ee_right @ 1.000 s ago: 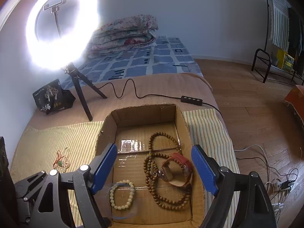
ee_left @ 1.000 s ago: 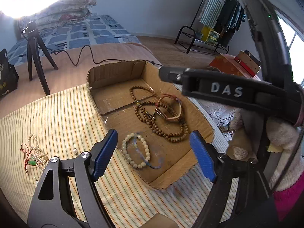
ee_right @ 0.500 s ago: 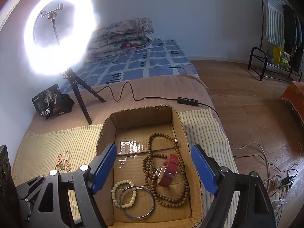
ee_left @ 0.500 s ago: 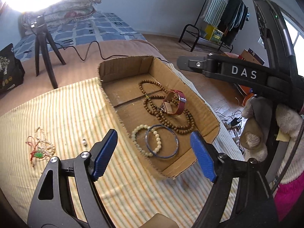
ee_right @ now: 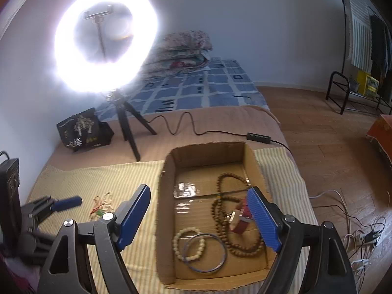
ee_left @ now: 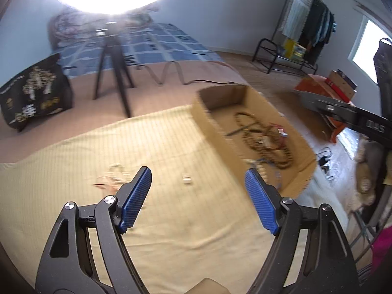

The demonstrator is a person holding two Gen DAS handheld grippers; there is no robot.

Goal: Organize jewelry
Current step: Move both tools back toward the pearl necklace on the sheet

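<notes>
Both grippers, left gripper [ee_left: 197,191] and right gripper [ee_right: 199,212], gape wide, nothing between pads. Pearl necklace [ee_right: 101,204] lies on striped cloth [ee_left: 159,147]; bangle [ee_right: 204,252] and bead bracelet [ee_right: 189,243] inside cardboard box [ee_right: 208,152].

The white letters "DAS" stood on the black arm of the right gripper [ee_left: 374,128], but they were blurry. A black bag [ee_right: 82,130] sat on the bed by the wall. It had pale pictures and some big signs on it, and one sign looked like the Chinese word 梅. The rest of the writing on the bag was too small to read. No other words or numbers could be read.
</notes>
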